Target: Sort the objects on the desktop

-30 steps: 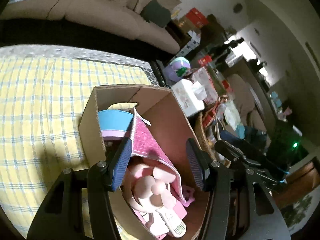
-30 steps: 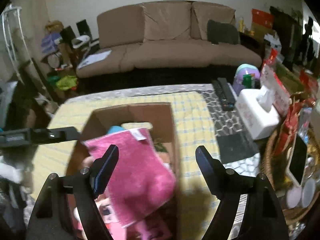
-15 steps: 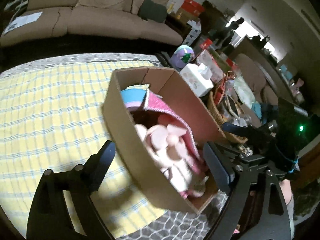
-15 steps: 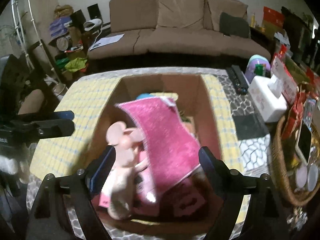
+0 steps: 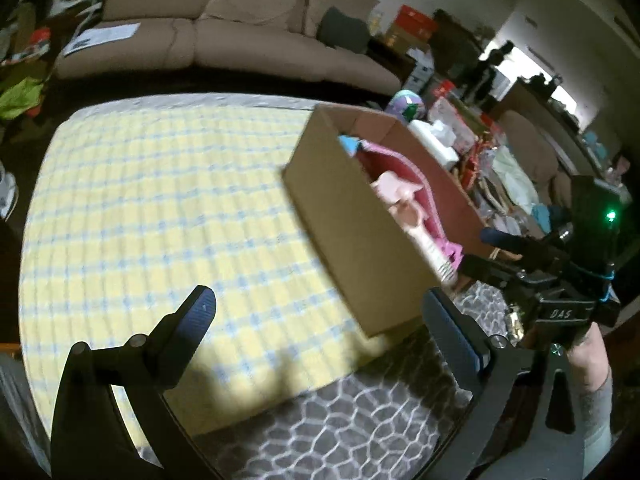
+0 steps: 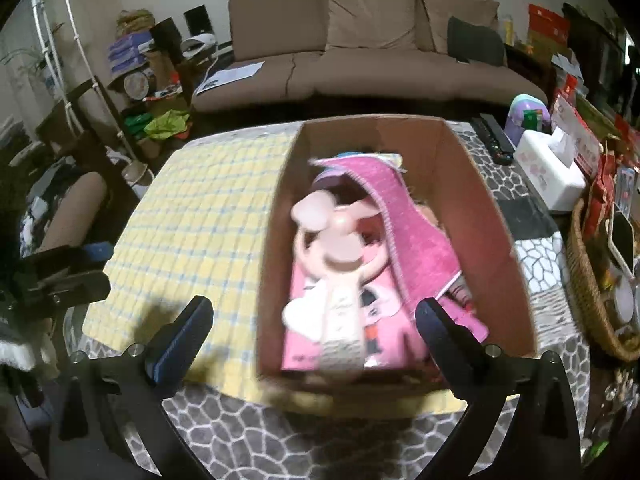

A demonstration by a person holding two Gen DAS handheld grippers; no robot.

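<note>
L gripper [image 5: 316,320]: jaws opening wide, empty | R gripper [image 6: 312,320]: jaws opening wide, empty | brown cardboard box [image 6: 496,240]: looked light, stiff; grip walls | pink fuzzy cloth [image 6: 412,232]: soft, limp; pinch edge

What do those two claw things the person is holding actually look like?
Both are matte black. The left gripper and right gripper each have two angled fingers with dark blue ribbed pads and silver screws. From the left camera, the right one's body shows a green light, blue cord and pale lettering.
</note>
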